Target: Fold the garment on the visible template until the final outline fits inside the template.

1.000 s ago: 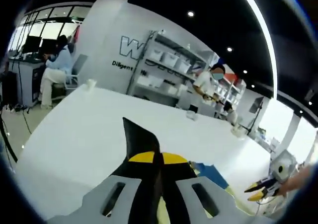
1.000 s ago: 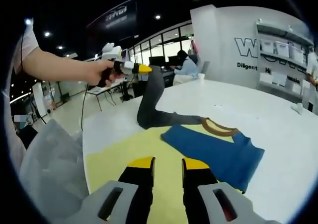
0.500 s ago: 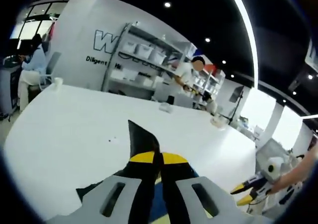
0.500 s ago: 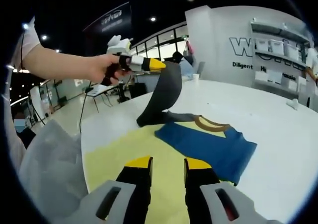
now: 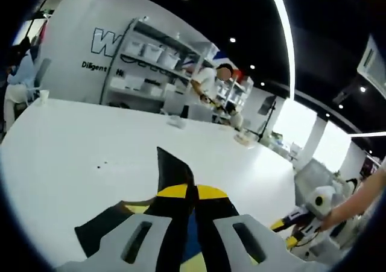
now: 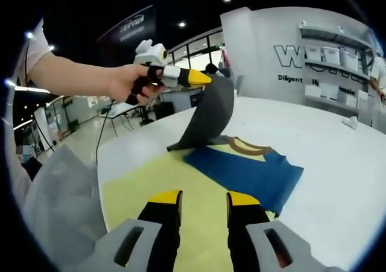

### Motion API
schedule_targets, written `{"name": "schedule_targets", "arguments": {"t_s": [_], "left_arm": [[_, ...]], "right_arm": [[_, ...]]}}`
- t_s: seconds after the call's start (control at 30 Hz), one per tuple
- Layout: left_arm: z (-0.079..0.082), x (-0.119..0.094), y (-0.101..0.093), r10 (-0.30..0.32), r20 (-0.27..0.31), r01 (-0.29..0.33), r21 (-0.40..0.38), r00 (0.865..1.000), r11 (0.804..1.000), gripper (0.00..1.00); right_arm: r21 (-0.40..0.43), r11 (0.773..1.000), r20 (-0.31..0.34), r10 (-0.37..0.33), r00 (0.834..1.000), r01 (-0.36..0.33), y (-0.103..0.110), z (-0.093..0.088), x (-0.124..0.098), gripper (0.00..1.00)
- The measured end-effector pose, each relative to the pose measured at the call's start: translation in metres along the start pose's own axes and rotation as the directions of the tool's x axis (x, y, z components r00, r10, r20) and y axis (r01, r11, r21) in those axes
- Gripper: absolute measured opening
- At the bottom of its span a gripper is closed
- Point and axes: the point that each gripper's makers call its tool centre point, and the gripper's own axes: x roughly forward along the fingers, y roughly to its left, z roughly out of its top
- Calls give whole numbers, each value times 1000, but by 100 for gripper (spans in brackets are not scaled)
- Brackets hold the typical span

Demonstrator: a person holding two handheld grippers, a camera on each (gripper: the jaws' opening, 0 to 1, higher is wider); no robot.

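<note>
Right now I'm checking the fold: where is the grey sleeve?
In the right gripper view, the grey sleeve hangs lifted from the left tool, above the blue garment on the yellow template.

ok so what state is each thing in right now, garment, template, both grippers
garment: blue body flat on the template, grey sleeve lifted
grey sleeve: pinched and held up
template: flat, partly covered
left gripper: jaws shut on the sleeve
right gripper: jaws open, holding nothing
</note>
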Motion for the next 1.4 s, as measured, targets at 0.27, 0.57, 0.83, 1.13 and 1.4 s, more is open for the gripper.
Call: {"name": "schedule_targets", "arguments": {"t_s": [0.27,0.57,0.83,1.13,1.4], "left_arm": [[-13,26,-9,-9,-26,8,-20,1000,1000,1],[-45,51,-22,-29,-103,28,-12,994,1000,1],[-78,69,-42,-60,-178,63,13,982,998,1],[-105,80,-46,-90,-233,85,-29,968,996,14],[-106,53,-43,-98,-233,97,-15,968,995,13]], "right_arm": [[13,1000,-2,-13,1000,13,-6,-5,-7,26],[16,1000,-7,-21,1000,21,-11,-7,-10,26],[22,999,-15,-22,1000,22,-14,-12,-11,26],[28,999,-25,-21,999,22,-16,-15,-11,27],[23,1000,-37,-13,999,14,-16,-17,-6,27]]}}
